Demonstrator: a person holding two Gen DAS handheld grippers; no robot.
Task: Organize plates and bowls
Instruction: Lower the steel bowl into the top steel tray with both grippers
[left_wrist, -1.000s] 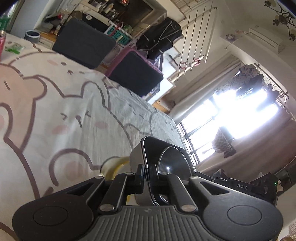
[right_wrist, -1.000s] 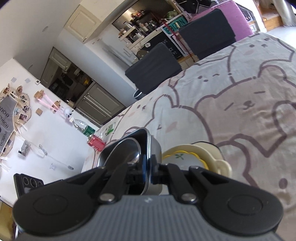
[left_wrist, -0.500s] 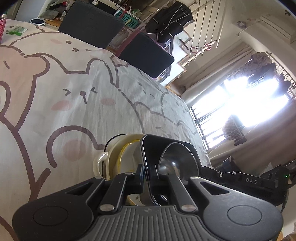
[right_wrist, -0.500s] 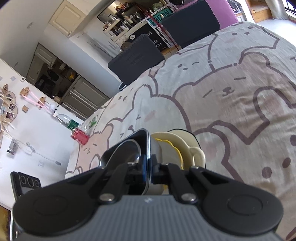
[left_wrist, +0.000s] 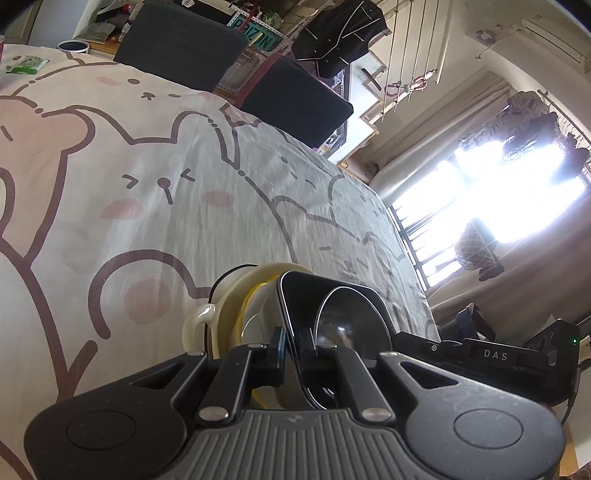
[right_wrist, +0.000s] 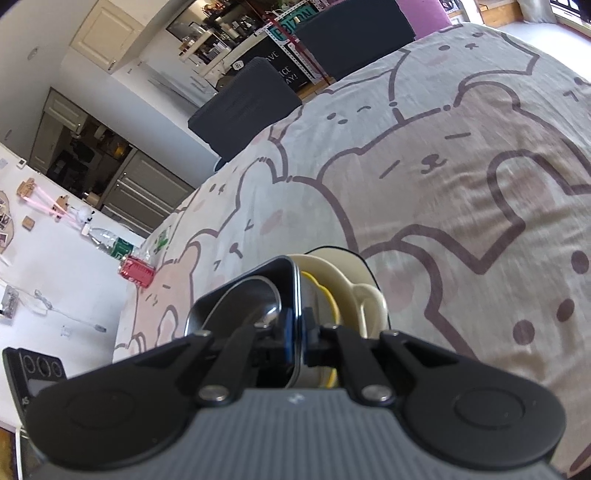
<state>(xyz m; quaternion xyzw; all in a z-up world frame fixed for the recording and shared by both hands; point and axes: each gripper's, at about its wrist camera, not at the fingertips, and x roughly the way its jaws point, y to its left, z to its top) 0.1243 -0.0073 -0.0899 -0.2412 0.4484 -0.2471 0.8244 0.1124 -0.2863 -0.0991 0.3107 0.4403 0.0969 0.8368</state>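
Observation:
A black rectangular dish (left_wrist: 306, 299) carries a shiny metal bowl (left_wrist: 354, 317) inside it. My left gripper (left_wrist: 291, 343) is shut on one rim of the dish. My right gripper (right_wrist: 297, 332) is shut on the opposite rim of the same dish (right_wrist: 236, 284), with the metal bowl (right_wrist: 236, 314) just beyond it. The dish hangs tilted over a cream bowl (left_wrist: 236, 291) with side handles and a yellow-edged piece inside. That cream bowl (right_wrist: 332, 266) stands on the bear-print tablecloth (left_wrist: 147, 184). Whether the dish touches it is hidden by the fingers.
Two dark chairs (left_wrist: 181, 37) (left_wrist: 295, 103) stand at the table's far side. A red can (right_wrist: 136, 273) and a green packet (left_wrist: 26, 64) lie toward the far left end. The table edge (left_wrist: 406, 258) drops off toward the bright window.
Both grippers have sunk with the black dish and tipped further down. The cream bowl now shows more fully beside and under the dish.

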